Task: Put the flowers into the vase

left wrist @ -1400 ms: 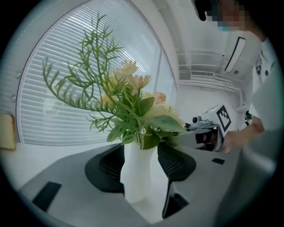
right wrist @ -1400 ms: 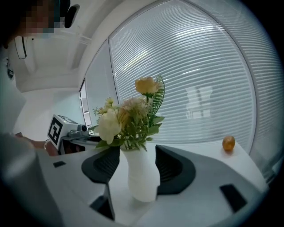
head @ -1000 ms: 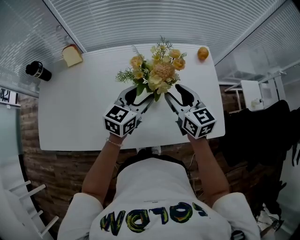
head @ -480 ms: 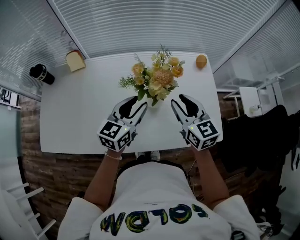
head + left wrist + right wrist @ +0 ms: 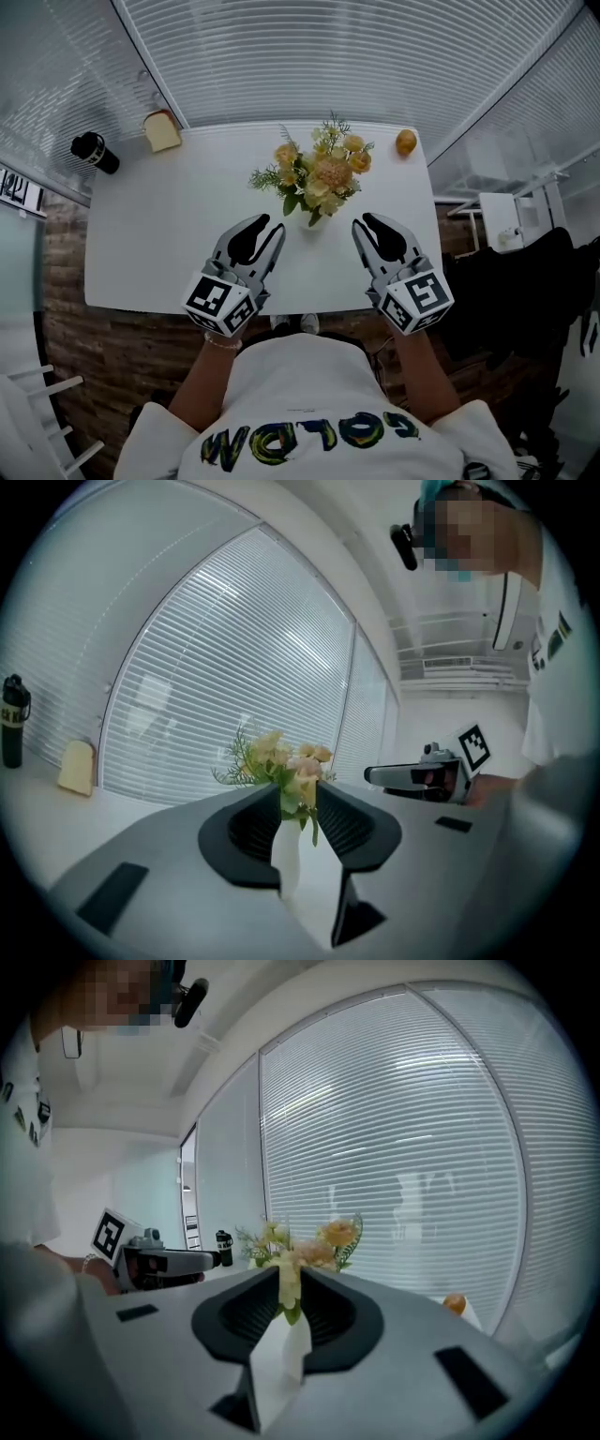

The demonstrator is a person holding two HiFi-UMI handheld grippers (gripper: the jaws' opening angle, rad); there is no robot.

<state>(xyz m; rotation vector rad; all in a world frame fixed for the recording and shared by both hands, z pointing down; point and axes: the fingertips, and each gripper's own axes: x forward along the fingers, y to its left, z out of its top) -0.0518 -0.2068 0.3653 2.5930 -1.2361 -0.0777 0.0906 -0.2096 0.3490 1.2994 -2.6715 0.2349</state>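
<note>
Both our left tool point(image 5: 266, 227) and right tool point(image 5: 367, 222) are closing empty, and we judge the flowers point(image 5: 319, 173) light, crushable, best gripped by the stems.

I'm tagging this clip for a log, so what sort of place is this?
Probably a bright indoor room, maybe an office or studio: a white table stands beside slatted window blinds, with a bouquet in a vase on it.
</note>
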